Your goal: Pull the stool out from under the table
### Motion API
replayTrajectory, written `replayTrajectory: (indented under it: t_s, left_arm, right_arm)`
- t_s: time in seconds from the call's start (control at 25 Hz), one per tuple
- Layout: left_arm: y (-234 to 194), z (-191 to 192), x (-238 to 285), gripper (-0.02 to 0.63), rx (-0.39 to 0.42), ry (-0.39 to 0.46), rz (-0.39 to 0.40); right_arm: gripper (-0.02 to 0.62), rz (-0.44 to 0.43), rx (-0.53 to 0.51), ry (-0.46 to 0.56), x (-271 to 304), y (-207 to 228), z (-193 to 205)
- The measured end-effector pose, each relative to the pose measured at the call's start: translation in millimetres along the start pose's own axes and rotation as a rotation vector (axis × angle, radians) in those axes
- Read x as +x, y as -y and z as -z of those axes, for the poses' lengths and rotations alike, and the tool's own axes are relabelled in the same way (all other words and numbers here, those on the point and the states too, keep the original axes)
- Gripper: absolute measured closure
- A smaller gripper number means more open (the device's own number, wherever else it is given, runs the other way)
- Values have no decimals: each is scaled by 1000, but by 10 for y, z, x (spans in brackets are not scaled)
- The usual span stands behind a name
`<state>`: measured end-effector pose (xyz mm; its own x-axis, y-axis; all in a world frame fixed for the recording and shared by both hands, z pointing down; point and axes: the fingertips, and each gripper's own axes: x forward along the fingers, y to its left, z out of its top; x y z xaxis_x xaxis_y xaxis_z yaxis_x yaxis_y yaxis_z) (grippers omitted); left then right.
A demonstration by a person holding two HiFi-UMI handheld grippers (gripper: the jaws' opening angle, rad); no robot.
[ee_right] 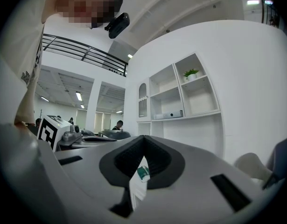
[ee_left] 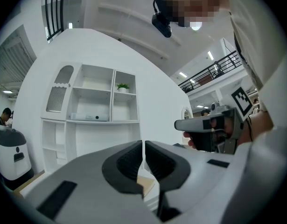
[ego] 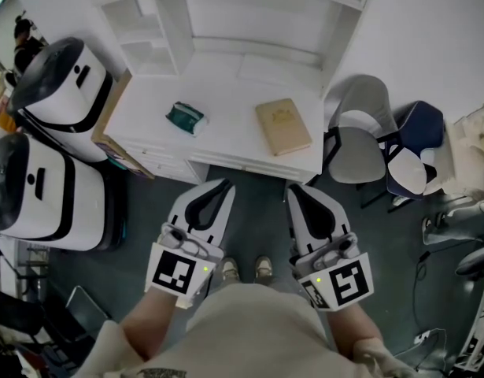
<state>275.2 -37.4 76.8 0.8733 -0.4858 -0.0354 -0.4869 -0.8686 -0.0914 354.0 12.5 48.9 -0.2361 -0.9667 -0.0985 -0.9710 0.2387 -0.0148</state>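
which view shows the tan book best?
Head view: the tan book lies fully visible on the white desk. Left gripper view catches only a tan sliver beyond its jaws; right gripper view shows none of it.

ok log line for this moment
left hand-held gripper: shut, empty | right hand-held gripper: shut, empty | both in front of white desk | stool: not in view

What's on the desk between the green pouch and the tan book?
Nothing. In the head view the white desk is bare between the green pouch and the tan book.
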Motion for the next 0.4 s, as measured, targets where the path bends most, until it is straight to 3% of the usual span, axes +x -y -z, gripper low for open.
replayTrajectory:
  t_s: [0.4]
  left_arm:
    - [11,-84,-77,571,5,8,-14]
  right_arm:
    - [574,-32,-13,-8,-3,-117,-9]
